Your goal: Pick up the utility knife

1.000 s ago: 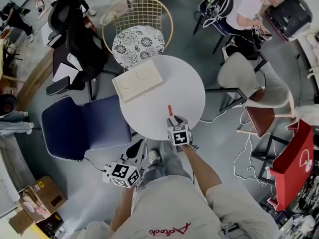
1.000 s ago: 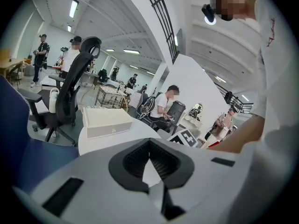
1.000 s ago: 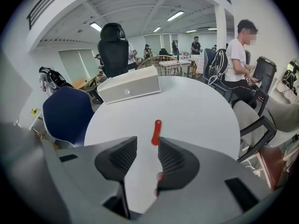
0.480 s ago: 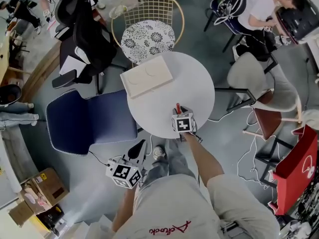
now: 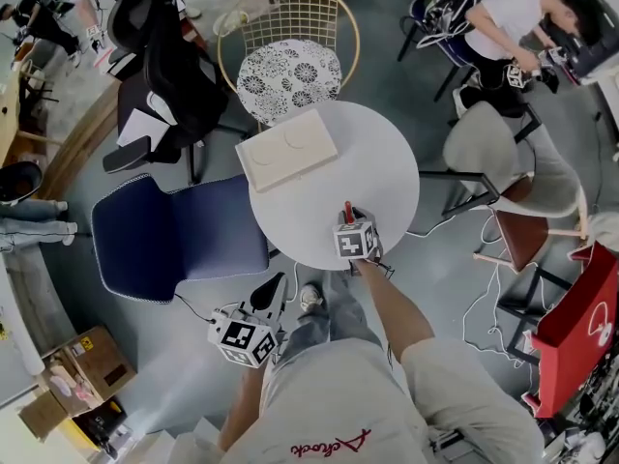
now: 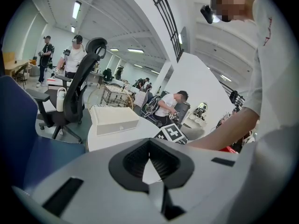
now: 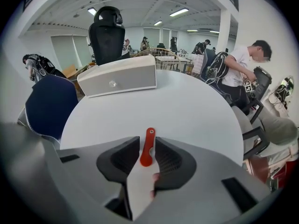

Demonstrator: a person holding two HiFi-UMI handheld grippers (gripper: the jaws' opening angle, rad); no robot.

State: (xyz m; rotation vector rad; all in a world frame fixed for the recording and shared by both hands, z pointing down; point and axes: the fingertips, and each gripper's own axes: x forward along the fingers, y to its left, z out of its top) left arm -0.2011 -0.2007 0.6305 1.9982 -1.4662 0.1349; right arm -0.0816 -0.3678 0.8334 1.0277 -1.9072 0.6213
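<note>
Round and white, the worktop [image 5: 377, 162] stands among chairs in the head view. The right gripper [image 5: 350, 222] points down at its near edge, and the red knife [image 5: 348, 208] sticks out just past the gripper's tips. A white box [image 5: 287, 150] lies beyond that gripper, to its left. The left gripper [image 5: 268, 292] hangs off the worktop, over the floor.

Left gripper view: the jaws meet at their tips with nothing between them, and the box sits well ahead on the worktop.

Right gripper view: the jaws are closing with the knife flat on the worktop between them. Thin gaps show on both sides of it, so the pads are not pressing yet.
</note>
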